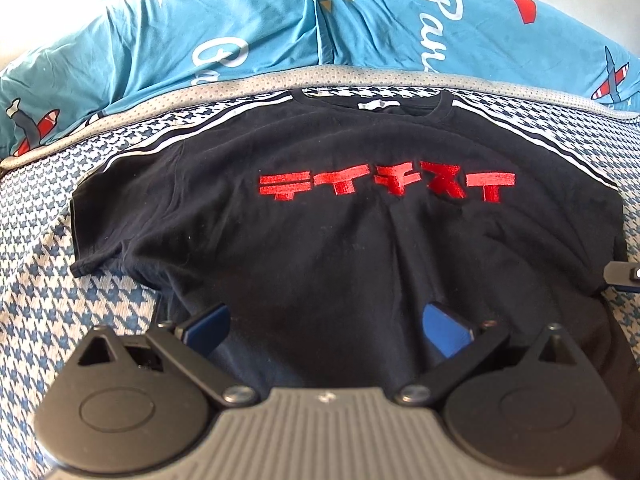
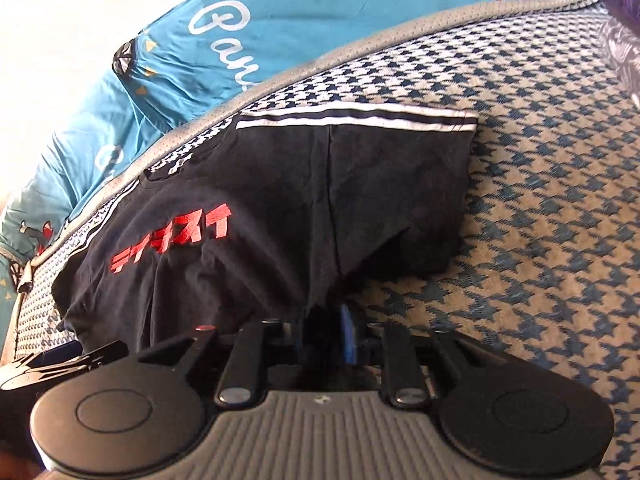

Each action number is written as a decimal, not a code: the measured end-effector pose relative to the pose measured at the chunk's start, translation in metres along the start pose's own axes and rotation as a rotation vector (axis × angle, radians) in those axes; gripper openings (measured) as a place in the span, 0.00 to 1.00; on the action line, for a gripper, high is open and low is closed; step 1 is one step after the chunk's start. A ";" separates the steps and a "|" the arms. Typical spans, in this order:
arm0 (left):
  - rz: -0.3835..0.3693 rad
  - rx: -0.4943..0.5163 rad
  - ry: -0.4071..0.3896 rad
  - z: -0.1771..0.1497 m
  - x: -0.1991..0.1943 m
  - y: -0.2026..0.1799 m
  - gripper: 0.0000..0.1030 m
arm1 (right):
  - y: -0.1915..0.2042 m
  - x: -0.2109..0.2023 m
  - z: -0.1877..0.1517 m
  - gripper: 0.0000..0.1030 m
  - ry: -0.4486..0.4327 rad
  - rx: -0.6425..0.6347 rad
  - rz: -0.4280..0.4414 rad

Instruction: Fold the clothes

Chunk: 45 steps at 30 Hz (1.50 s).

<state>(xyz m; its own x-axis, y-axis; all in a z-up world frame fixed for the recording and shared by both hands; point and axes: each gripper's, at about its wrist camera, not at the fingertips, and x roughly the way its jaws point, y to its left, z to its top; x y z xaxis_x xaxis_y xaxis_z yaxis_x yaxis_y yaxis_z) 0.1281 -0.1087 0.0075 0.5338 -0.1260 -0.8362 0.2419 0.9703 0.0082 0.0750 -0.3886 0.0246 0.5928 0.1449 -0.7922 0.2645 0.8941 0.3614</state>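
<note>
1. The black cotton T-shirt with red lettering (image 1: 320, 216) lies chest-up on the houndstooth bed (image 1: 48, 248), unfolded.
2. My left gripper (image 1: 326, 328) stands spread over its hem at 6 o'clock.
3. My right gripper (image 2: 324, 340) pinches the shirt's side.
4. All folds remain.

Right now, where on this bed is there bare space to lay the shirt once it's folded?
The widest bare stretch of blue-and-white houndstooth cover lies beside the black T-shirt with red lettering, past its striped sleeve. A narrower strip borders the other sleeve. The head end is crowded: the teal printed bedding piles up just beyond the grey mesh edging.
</note>
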 end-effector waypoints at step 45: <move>-0.071 -0.099 0.022 0.015 0.040 0.027 1.00 | 0.076 0.109 0.112 0.55 -0.312 -0.447 0.042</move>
<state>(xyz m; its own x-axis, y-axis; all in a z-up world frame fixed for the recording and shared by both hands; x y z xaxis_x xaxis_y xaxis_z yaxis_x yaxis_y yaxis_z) 0.1678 -0.0909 -0.0175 0.4998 -0.1911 -0.8448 0.1968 0.9749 -0.1042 0.2449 -0.3527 0.0206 0.8117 0.1127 -0.5731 -0.0735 0.9931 0.0913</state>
